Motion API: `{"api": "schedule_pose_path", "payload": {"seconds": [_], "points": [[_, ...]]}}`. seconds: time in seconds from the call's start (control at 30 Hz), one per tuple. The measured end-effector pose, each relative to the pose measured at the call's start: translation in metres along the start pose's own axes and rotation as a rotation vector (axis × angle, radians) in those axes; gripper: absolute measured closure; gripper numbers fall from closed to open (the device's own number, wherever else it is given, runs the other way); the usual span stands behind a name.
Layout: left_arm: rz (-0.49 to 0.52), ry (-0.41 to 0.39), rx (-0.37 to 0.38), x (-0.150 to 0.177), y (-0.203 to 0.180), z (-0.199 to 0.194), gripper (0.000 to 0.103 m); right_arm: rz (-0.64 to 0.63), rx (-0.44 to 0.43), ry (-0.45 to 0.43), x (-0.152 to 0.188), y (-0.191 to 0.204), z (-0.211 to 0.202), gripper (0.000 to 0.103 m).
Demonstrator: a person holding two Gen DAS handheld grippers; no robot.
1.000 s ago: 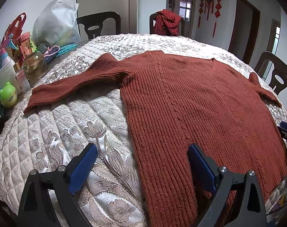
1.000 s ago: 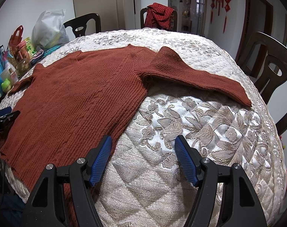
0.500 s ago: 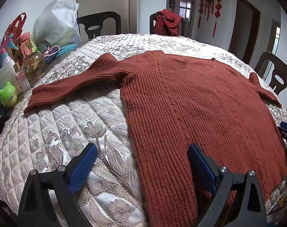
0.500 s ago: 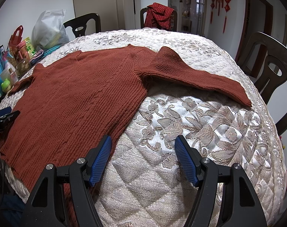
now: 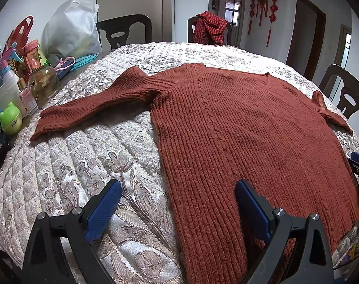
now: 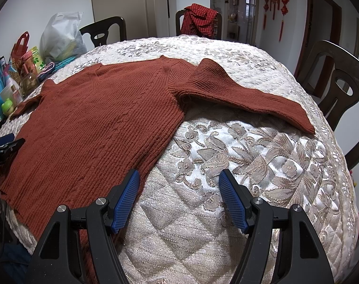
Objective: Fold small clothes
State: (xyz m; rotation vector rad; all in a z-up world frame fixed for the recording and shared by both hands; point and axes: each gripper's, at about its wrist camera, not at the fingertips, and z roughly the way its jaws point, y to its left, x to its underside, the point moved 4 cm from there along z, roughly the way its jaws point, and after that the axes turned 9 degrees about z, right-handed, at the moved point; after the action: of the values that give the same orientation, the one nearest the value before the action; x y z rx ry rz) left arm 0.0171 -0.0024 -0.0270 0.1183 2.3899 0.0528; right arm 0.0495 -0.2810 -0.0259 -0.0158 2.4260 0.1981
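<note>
A rust-red knitted sweater (image 5: 238,130) lies flat and spread out on the quilted table cover (image 5: 73,165), both sleeves stretched sideways. It also shows in the right wrist view (image 6: 96,123), with its right sleeve (image 6: 250,97) reaching toward the table edge. My left gripper (image 5: 177,189) is open, hovering over the sweater's lower left edge near the hem. My right gripper (image 6: 179,177) is open, hovering at the sweater's lower right edge, holding nothing. Each gripper's tip shows at the edge of the other view.
Bottles, jars and a green toy (image 5: 10,118) crowd the table's left edge, with a white plastic bag (image 5: 70,30) behind. Dark wooden chairs (image 6: 337,87) ring the table; one holds a red checked cloth (image 6: 198,21).
</note>
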Motion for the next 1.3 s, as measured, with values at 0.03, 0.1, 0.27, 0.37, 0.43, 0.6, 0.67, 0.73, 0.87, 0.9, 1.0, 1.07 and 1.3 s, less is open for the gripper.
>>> {"api": "schedule_pose_path", "payload": {"seconds": [0.03, 0.1, 0.27, 0.37, 0.43, 0.6, 0.67, 0.73, 0.87, 0.9, 1.0, 1.07, 1.3], "points": [[0.0, 0.0, 0.0, 0.0, 0.0, 0.0002, 0.005, 0.0, 0.0, 0.0, 0.0, 0.0, 0.0, 0.033], [0.0, 0.0, 0.0, 0.0002, 0.0, 0.0, 0.005, 0.0, 0.0, 0.0, 0.0002, 0.0001, 0.0, 0.033], [0.0, 0.0, 0.0, 0.0004, 0.0, 0.0002, 0.004, 0.0, 0.0, 0.0, 0.0003, 0.0003, 0.0001, 0.033], [0.001, -0.001, 0.0, 0.0005, 0.0, 0.0002, 0.004, 0.0, 0.0, 0.0, 0.0004, 0.0003, 0.0001, 0.033], [0.001, -0.001, -0.001, 0.0007, -0.0002, -0.0002, 0.004, 0.0, 0.0, 0.0, 0.0006, 0.0001, 0.0, 0.033], [0.001, -0.001, 0.0, 0.0007, -0.0001, 0.0, 0.004, 0.0, 0.0, -0.001, 0.0004, 0.0001, 0.0001, 0.033], [0.001, -0.001, -0.001, 0.0007, -0.0001, 0.0002, 0.004, 0.0, 0.0, -0.001, 0.0004, 0.0002, 0.0001, 0.033], [0.001, -0.001, 0.0, 0.0007, -0.0001, 0.0002, 0.004, 0.0, 0.0, 0.0, 0.0006, 0.0002, 0.0, 0.033], [0.001, -0.001, 0.0, 0.0008, -0.0001, 0.0002, 0.004, 0.0, 0.0, -0.001, 0.0003, 0.0005, 0.0002, 0.033], [0.001, -0.001, -0.001, 0.001, -0.0003, -0.0001, 0.004, 0.0, 0.001, -0.001, 0.0003, 0.0005, 0.0002, 0.033], [0.001, -0.001, -0.001, 0.0009, -0.0002, 0.0, 0.004, -0.001, 0.0, -0.001, 0.0012, 0.0006, 0.0002, 0.033], [0.001, -0.001, -0.001, 0.0009, -0.0001, 0.0002, 0.004, 0.0, 0.0, -0.001, 0.0021, 0.0005, 0.0002, 0.033], [0.001, 0.0, -0.001, 0.0011, -0.0001, 0.0, 0.004, 0.002, 0.001, 0.001, 0.0006, 0.0003, 0.0002, 0.033]]}}
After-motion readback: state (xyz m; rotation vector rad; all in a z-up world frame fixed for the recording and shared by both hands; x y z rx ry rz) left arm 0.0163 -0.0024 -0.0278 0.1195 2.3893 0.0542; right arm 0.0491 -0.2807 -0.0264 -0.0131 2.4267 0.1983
